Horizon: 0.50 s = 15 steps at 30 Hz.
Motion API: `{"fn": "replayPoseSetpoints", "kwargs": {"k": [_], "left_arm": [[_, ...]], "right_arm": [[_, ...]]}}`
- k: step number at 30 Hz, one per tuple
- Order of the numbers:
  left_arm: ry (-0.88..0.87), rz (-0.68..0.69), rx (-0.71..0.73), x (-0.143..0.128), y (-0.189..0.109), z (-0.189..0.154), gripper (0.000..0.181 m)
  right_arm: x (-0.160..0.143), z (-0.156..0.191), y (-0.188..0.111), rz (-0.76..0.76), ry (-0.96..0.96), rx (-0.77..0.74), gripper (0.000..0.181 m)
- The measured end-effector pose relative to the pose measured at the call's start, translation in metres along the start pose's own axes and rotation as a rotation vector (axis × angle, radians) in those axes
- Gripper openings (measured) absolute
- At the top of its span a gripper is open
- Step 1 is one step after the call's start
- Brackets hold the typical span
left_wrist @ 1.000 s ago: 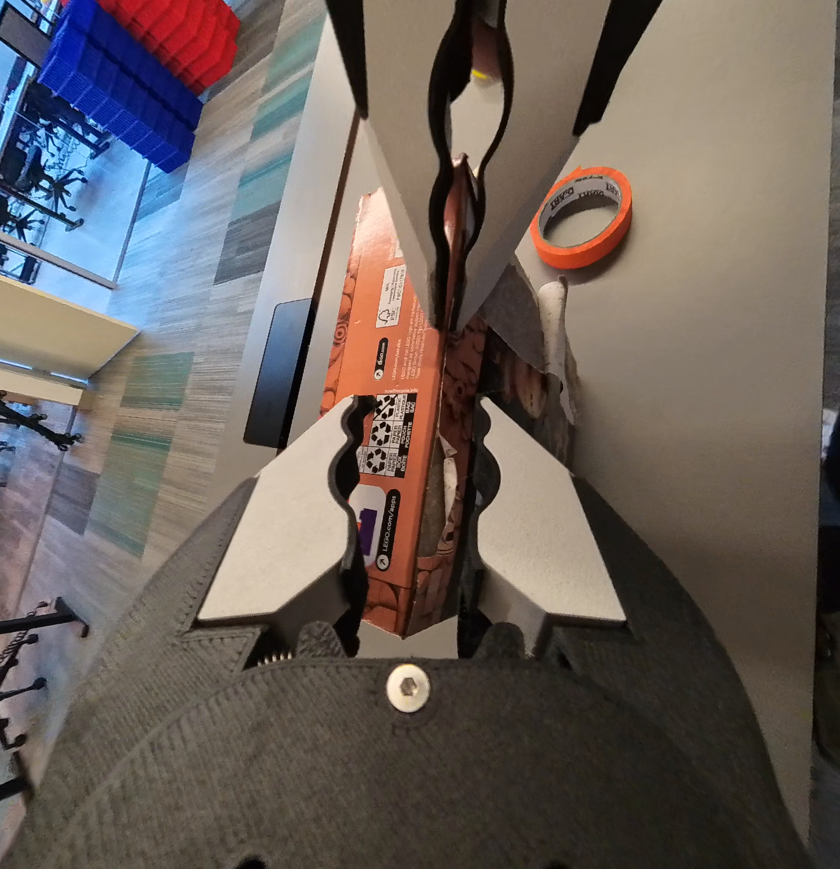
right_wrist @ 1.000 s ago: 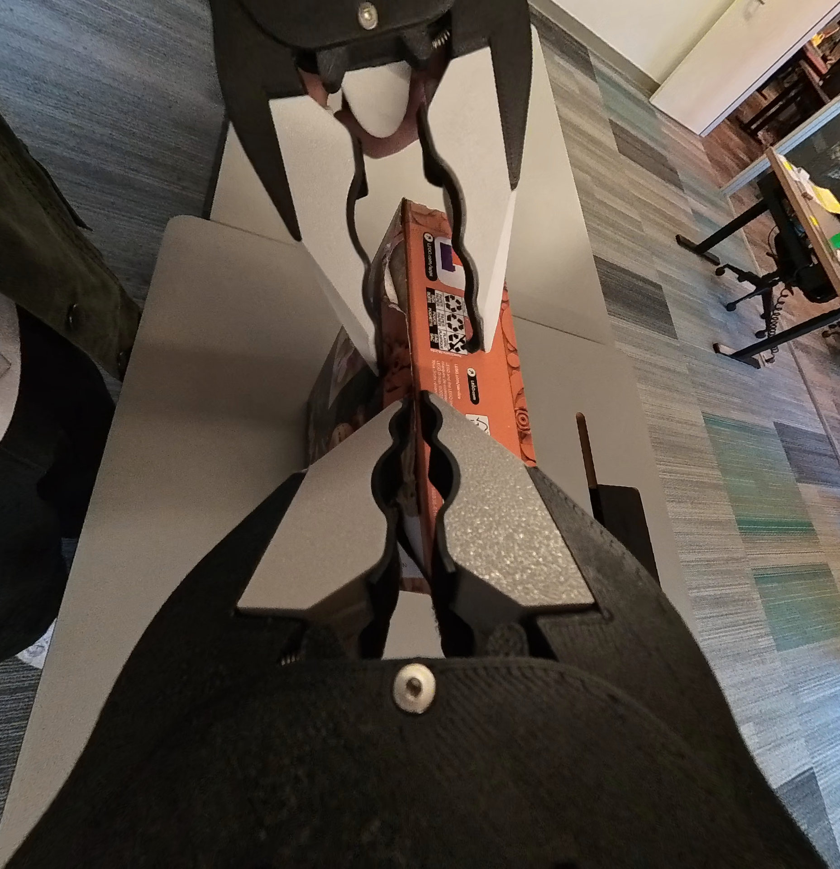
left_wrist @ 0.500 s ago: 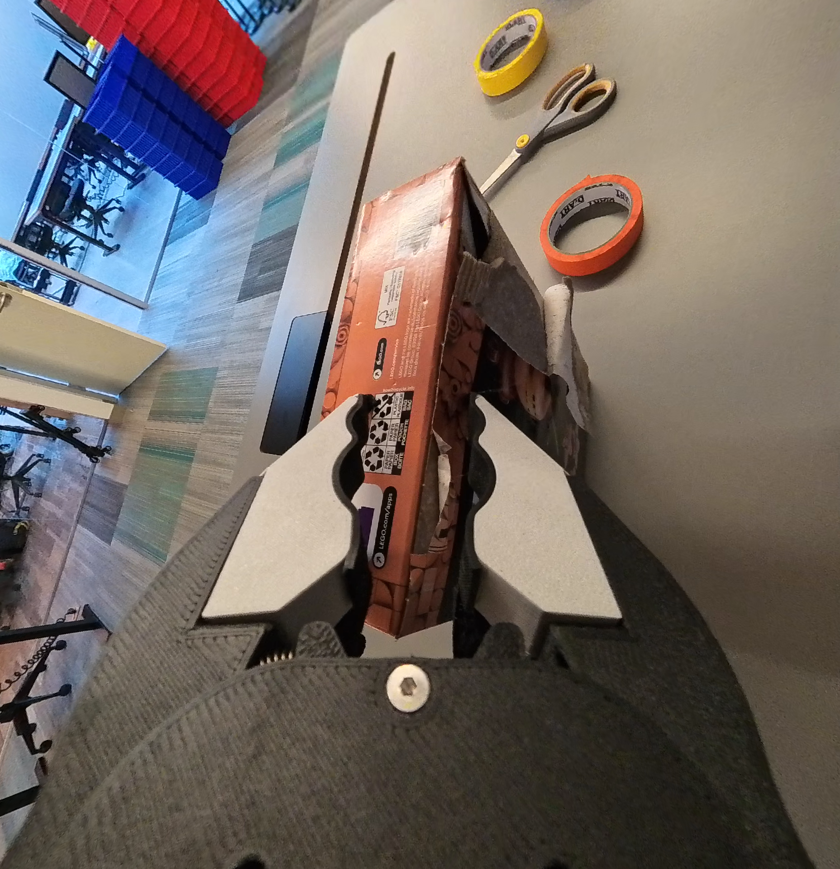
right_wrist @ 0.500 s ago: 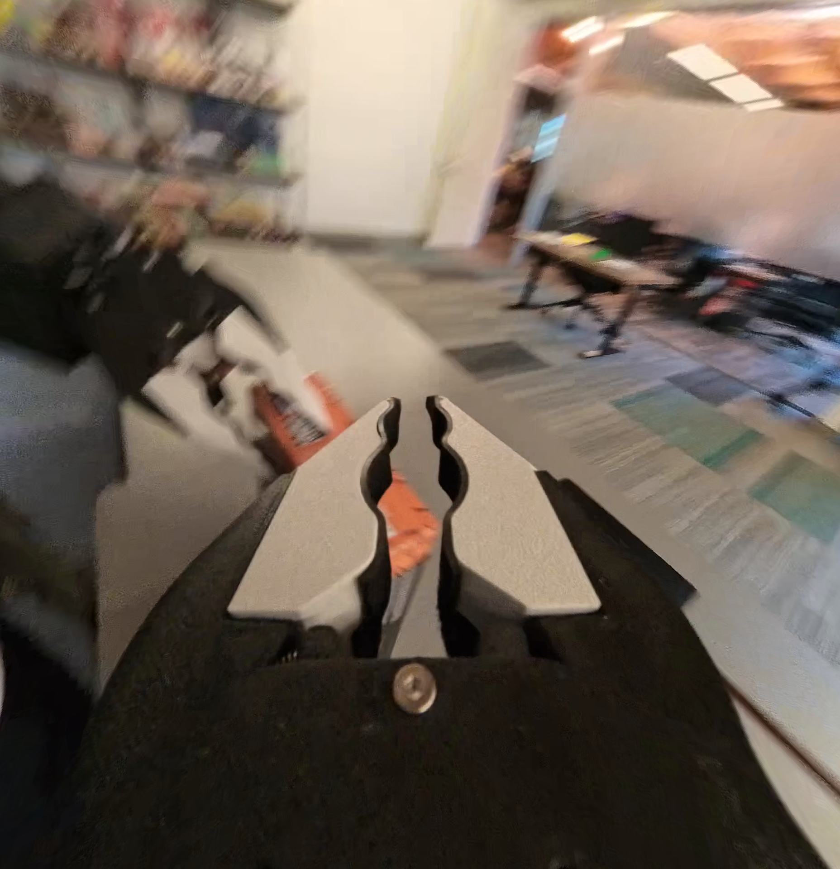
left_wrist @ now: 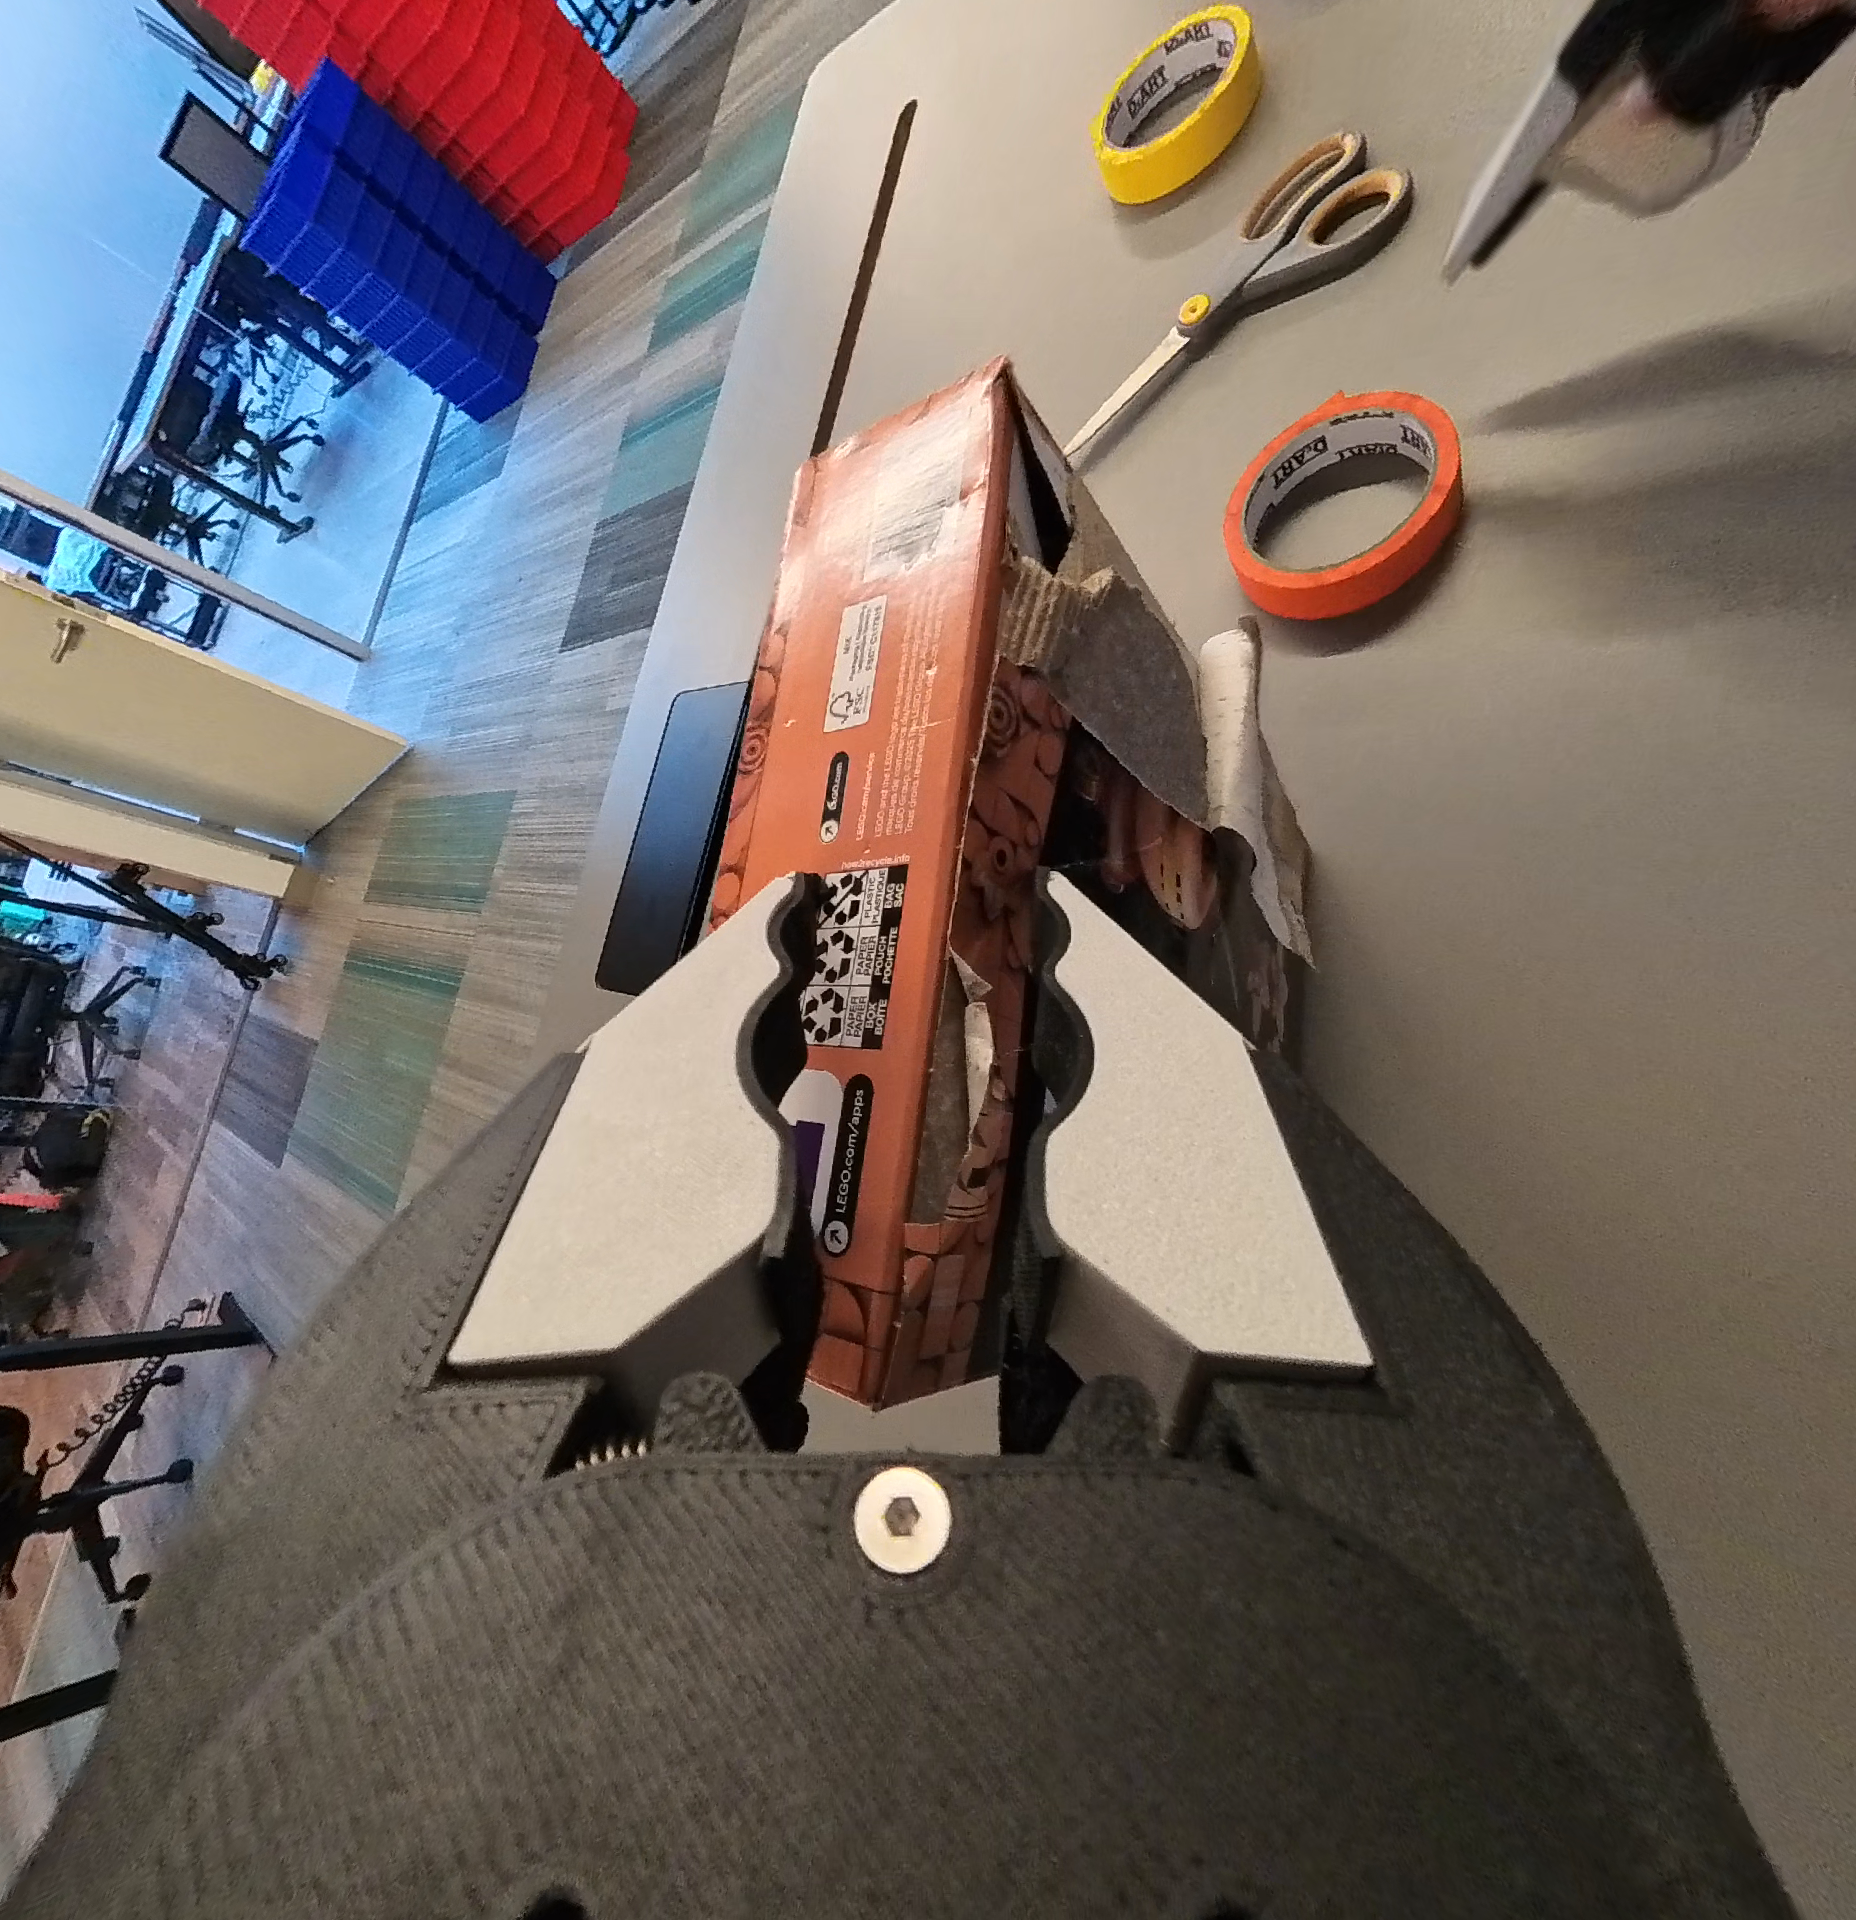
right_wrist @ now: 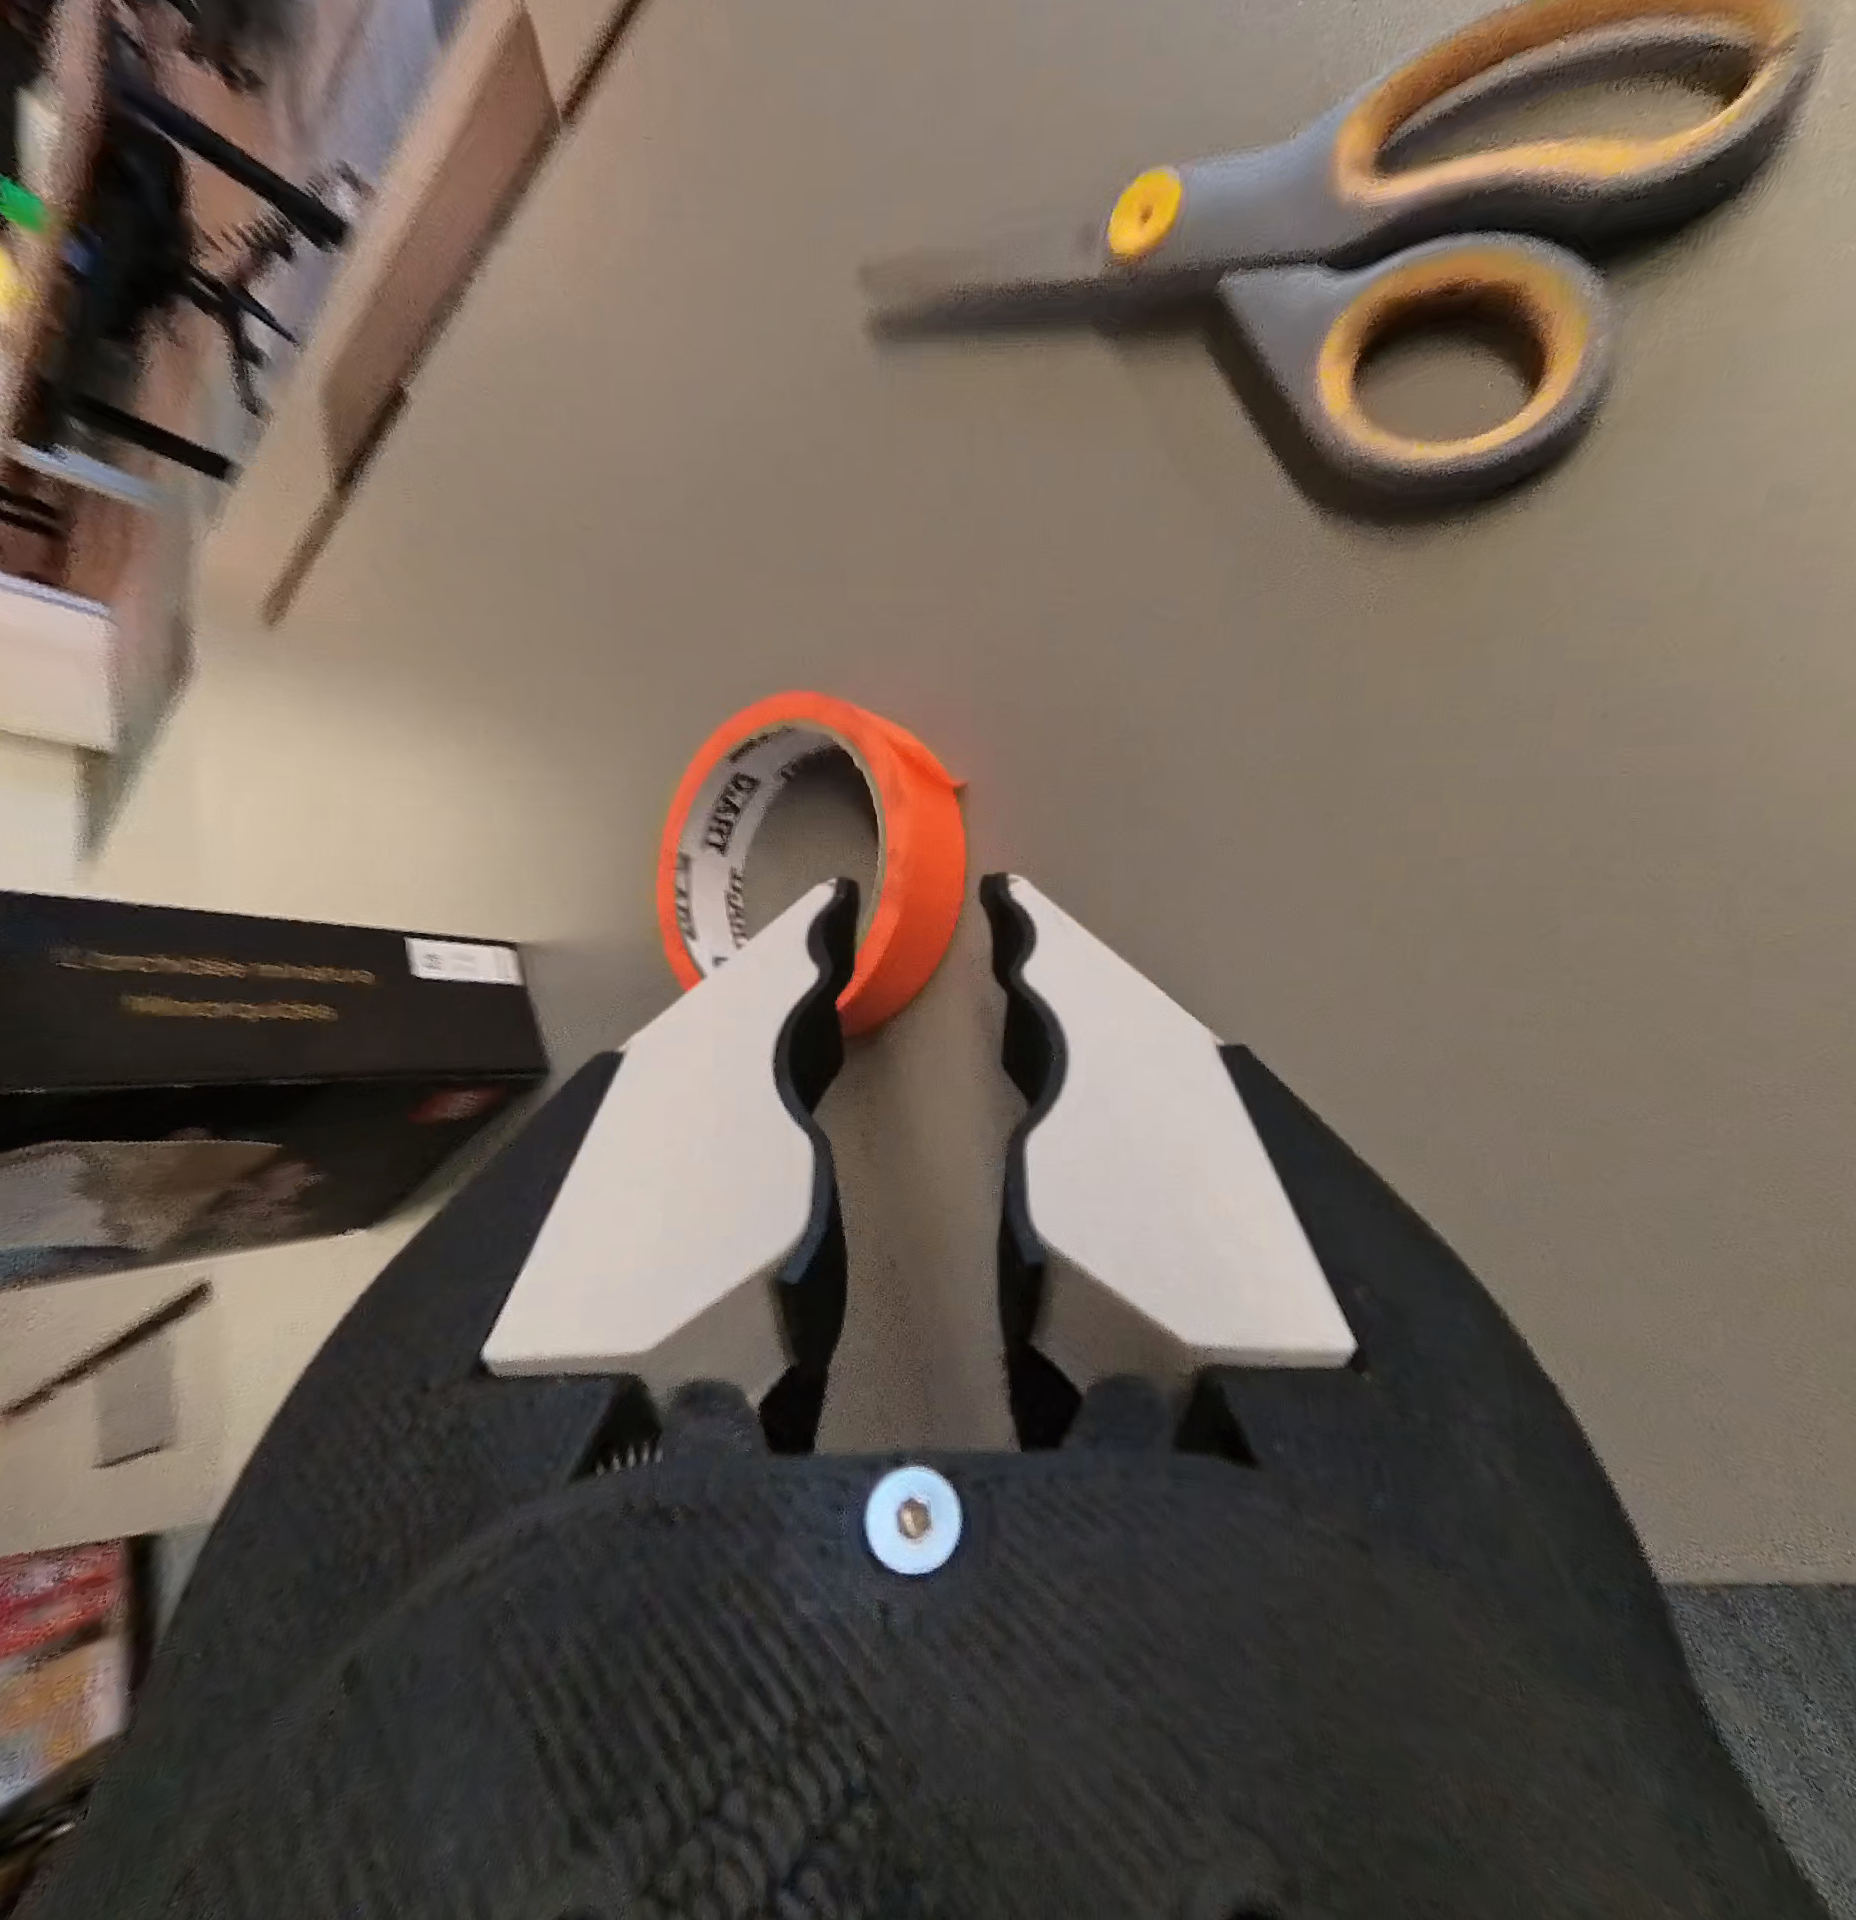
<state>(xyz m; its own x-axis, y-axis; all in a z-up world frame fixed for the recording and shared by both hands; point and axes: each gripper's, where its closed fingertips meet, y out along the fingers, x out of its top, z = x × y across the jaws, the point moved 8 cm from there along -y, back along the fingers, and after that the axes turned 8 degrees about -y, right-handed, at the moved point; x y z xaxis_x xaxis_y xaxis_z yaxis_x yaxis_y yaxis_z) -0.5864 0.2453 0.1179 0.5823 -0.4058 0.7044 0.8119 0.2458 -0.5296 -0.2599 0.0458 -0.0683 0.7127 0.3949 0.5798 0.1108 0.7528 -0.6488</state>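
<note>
**Left gripper.** The left gripper (left_wrist: 919,894) has its fingers closed to a medium gap on the near end of the orange-brown carton (left_wrist: 882,665), one finger on each broad face. The carton stands on its narrow edge on the counter (left_wrist: 1578,935) and extends away from the camera. Its right face is torn: a grey flap (left_wrist: 1132,686) hangs open. The hold is at one end only, so the far end looks unsupported. A firm, square grip across the faces suits this hold, kept clear of the torn side.

**Right gripper.** The right gripper (right_wrist: 916,888) is empty, its fingers moderately apart. They straddle the near wall of the orange tape roll (right_wrist: 919,862), which lies flat on the counter: one tip is over the core opening, the other outside the band. Contact cannot be confirmed. Scissors (right_wrist: 1423,260) with grey and yellow handles lie beyond, well apart. A yellow tape roll (left_wrist: 1163,171) lies farther off.

**Markings.** The carton's narrow side carries recycling symbols, small print and a label. Both tape cores bear printed lettering. A dark box face (right_wrist: 228,1039) at the left shows blurred pale lettering.
</note>
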Motion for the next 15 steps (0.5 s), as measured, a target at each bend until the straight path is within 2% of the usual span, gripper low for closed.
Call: {"fn": "replayPoseSetpoints", "kwargs": {"k": [1, 4, 8, 11, 15], "left_arm": [[-0.001, 0.001, 0.002, 0.001, 0.000, -0.001, 0.039], [-0.004, 0.005, 0.007, 0.001, 0.001, -0.002, 0.039], [-0.006, 0.009, 0.012, 0.002, 0.001, -0.002, 0.039], [-0.001, 0.008, 0.022, 0.002, 0.001, -0.003, 0.038], [0.018, 0.001, 0.038, 0.003, 0.000, -0.006, 0.035]], "right_arm": [[-0.003, 0.005, 0.008, 0.033, -0.041, -0.031, 0.029], [0.002, 0.018, 0.029, 0.121, -0.189, -0.077, 0.025], [0.008, 0.021, 0.050, 0.311, -0.234, -0.081, 0.026], [0.013, 0.025, 0.059, 0.343, -0.317, -0.069, 0.022], [0.023, 0.030, 0.073, 0.421, -0.523, -0.109, 0.023]]}}
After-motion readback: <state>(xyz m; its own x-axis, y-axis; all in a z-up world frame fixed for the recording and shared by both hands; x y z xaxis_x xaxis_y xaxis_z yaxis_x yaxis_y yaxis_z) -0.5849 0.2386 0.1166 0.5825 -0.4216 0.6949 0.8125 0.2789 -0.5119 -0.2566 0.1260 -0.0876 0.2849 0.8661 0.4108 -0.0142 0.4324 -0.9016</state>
